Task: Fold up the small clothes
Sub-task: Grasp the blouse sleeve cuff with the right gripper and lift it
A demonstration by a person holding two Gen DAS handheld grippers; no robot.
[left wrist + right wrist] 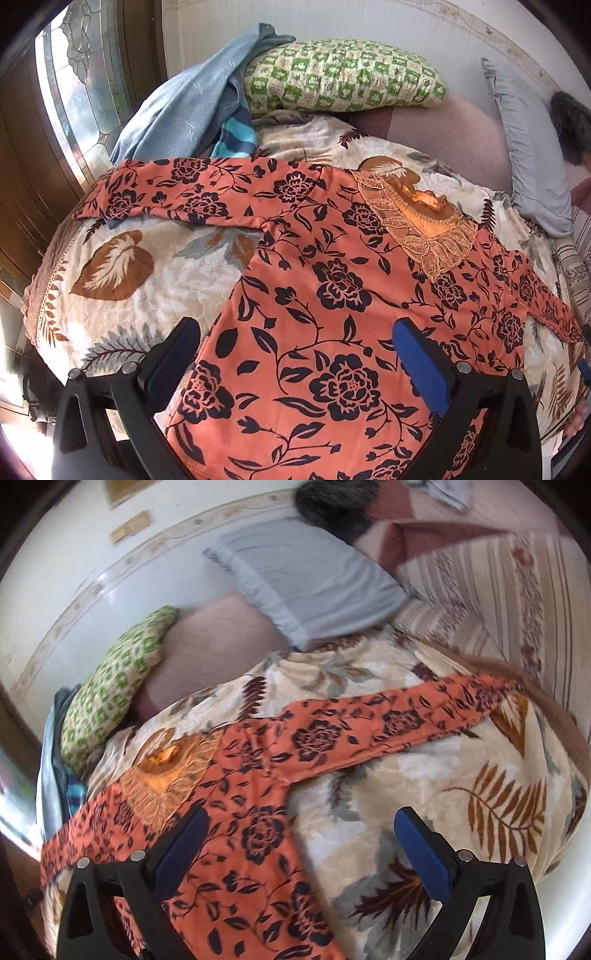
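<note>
Orange floral top (332, 295) lies flat on the blanket (147, 266), collar at one o'clock. Left gripper (295, 354) and right gripper (299, 845) both gape wide, empty. Risk: pinching blanket along with the hem.

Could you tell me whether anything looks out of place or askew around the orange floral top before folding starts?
Mostly tidy: the orange floral top lies spread flat on the leaf-print blanket. One oddity: its far sleeve overlaps the edge of a blue cloth heaped beside the green pillow.
</note>
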